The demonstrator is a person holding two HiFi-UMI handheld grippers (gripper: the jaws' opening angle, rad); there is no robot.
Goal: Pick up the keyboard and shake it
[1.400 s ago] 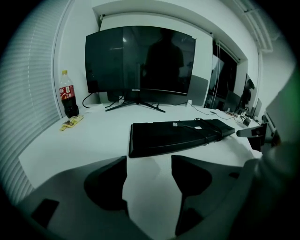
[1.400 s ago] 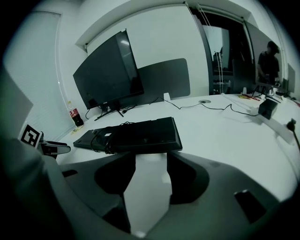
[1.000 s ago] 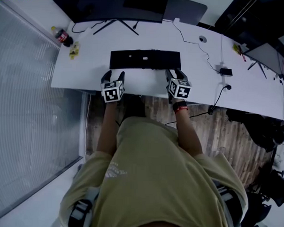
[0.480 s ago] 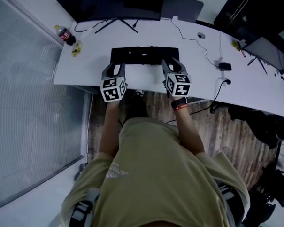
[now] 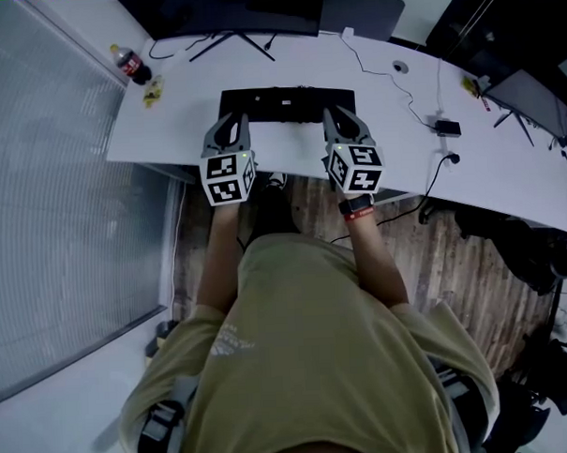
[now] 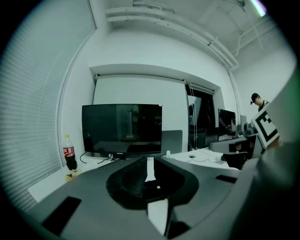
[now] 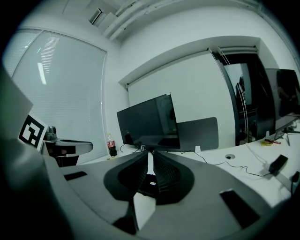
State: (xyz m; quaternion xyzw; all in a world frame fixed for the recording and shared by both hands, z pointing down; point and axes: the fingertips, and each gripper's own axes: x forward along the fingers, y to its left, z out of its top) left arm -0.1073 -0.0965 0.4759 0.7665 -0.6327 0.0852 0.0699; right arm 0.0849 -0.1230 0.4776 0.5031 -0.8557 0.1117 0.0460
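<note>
Closing, left tongs (image 5: 228, 123) and right tongs (image 5: 342, 117) pinch keyboard (image 5: 287, 102).

**Desk Surroundings**

A white desk (image 5: 167, 132) carries a dark monitor (image 6: 122, 129) at its rear edge. A cola bottle (image 5: 132, 65) stands upright at the far left corner, near a small yellow item (image 5: 153, 89). Blinds (image 5: 47, 184) cover the left window.

- This is looking like an office.
- A monitor (image 6: 121, 129) is standing on a long white worktop (image 5: 167, 132), a keyboard (image 5: 288, 105) before it.
- Blinds (image 5: 47, 184) are covering the window.
- More screens (image 6: 226, 119) are standing beyond.
</note>
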